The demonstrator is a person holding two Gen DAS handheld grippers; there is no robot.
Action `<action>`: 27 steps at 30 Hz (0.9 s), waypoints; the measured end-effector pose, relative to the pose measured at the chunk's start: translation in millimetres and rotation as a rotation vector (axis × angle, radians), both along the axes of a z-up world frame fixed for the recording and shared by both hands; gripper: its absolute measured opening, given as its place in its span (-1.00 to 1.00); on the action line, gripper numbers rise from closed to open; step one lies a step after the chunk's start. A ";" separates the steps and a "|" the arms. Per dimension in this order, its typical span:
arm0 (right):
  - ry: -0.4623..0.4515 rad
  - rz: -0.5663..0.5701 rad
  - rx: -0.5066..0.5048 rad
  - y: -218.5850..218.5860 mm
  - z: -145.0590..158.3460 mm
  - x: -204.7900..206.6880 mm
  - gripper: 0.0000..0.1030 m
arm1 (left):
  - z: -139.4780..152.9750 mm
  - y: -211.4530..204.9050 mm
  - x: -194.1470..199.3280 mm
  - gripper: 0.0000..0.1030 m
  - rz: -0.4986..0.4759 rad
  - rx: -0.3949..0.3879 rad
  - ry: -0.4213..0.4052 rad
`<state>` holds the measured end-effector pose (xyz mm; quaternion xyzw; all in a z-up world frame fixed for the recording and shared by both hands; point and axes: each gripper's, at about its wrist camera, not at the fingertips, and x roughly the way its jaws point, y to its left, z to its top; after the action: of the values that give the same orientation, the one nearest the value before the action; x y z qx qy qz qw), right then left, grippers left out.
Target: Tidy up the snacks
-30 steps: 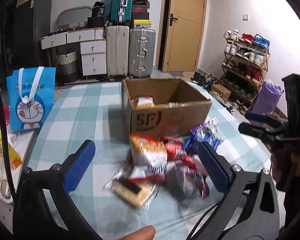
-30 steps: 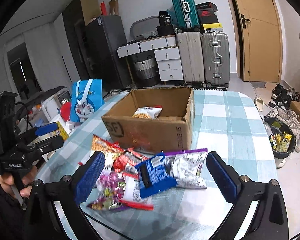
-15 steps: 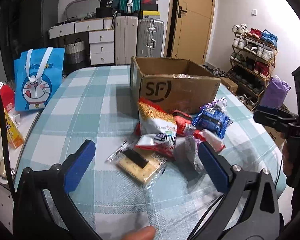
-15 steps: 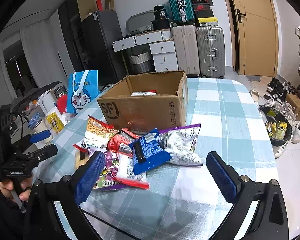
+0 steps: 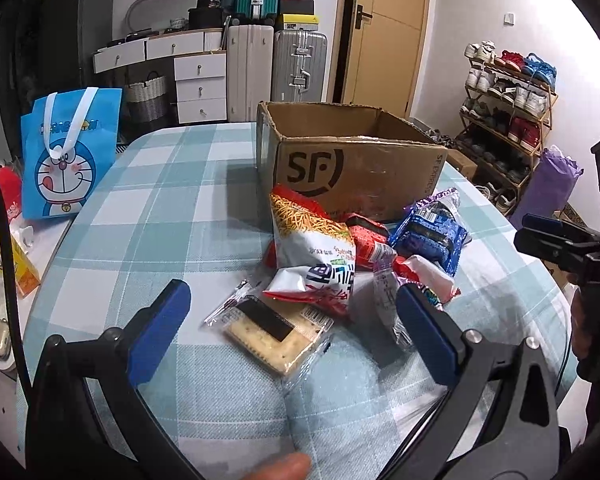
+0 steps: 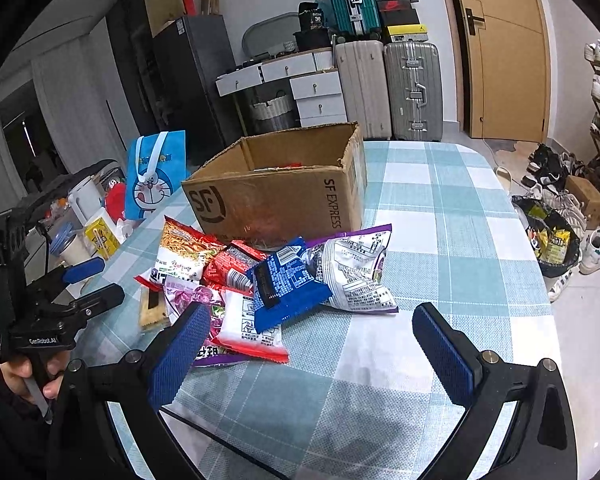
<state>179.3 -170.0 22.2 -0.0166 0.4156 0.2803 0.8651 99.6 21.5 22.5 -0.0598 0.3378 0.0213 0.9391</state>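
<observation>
An open cardboard box point(image 5: 356, 168) marked SF stands on the checked tablecloth; it also shows in the right wrist view point(image 6: 284, 196). A heap of snack packets lies in front of it: a clear cracker pack point(image 5: 274, 330), a noodle-snack bag point(image 5: 314, 252), a red packet point(image 5: 368, 240), a blue packet point(image 5: 430, 236) point(image 6: 286, 286), a white-and-purple bag point(image 6: 354, 272). My left gripper point(image 5: 290, 308) is open, low over the cracker pack. My right gripper point(image 6: 308, 334) is open, low in front of the heap.
A blue cartoon gift bag point(image 5: 66, 156) stands at the table's left edge. A side counter with a yellow carton point(image 5: 4, 256) and jars lies left. A trash bin point(image 6: 552, 248) and shoe rack point(image 5: 508, 96) stand to the right. Suitcases point(image 5: 276, 64) stand behind.
Both grippers have come down and closer to the snack heap. The box interior has dropped out of sight. Both stay open and empty.
</observation>
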 end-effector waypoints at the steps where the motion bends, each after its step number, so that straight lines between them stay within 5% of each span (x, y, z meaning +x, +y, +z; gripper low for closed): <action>1: 0.000 -0.002 -0.002 0.0 -0.4 0.7 0.99 | -0.5 0.1 1.1 0.99 0.001 -0.001 -0.002; 27: 0.119 0.001 -0.050 19.5 -39.8 24.2 0.95 | -39.4 27.0 29.4 0.99 0.022 -0.060 0.089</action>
<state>203.6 -150.5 -17.6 -0.0217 0.4732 0.2710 0.8379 129.0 48.4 -17.0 -0.0906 0.3789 0.0242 0.9207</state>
